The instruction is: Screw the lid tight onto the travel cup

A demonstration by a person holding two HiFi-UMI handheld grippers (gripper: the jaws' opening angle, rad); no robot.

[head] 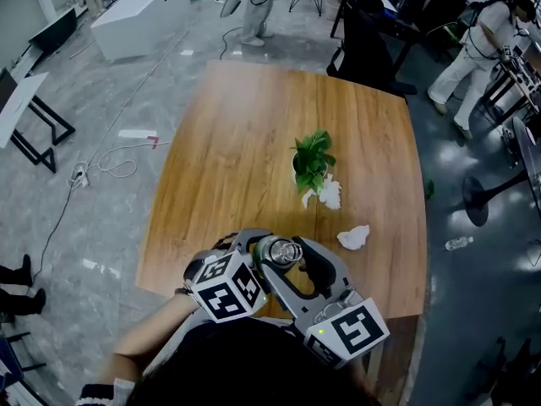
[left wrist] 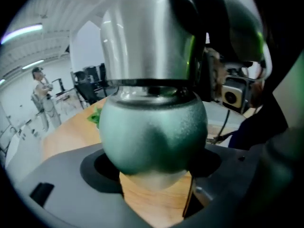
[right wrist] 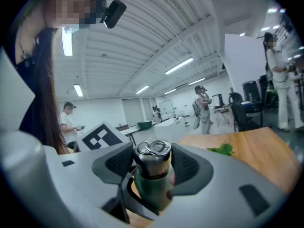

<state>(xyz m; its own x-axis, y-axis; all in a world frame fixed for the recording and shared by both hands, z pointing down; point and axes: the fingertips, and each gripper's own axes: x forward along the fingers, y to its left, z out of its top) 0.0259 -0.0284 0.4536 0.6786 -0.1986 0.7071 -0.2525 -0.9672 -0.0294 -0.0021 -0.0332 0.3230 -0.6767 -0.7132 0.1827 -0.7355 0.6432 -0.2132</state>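
No readable text, labels, brands or numbers.

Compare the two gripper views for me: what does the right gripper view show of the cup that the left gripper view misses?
Only the right gripper view shows the top of the silver metal lid with its ring handle, and the right gripper clamped on the lid's sides. Only the left gripper view shows the rounded base of the green travel cup, gripped by the left gripper. Both show the lid sitting on the cup, the wooden table and the green plant leaves.
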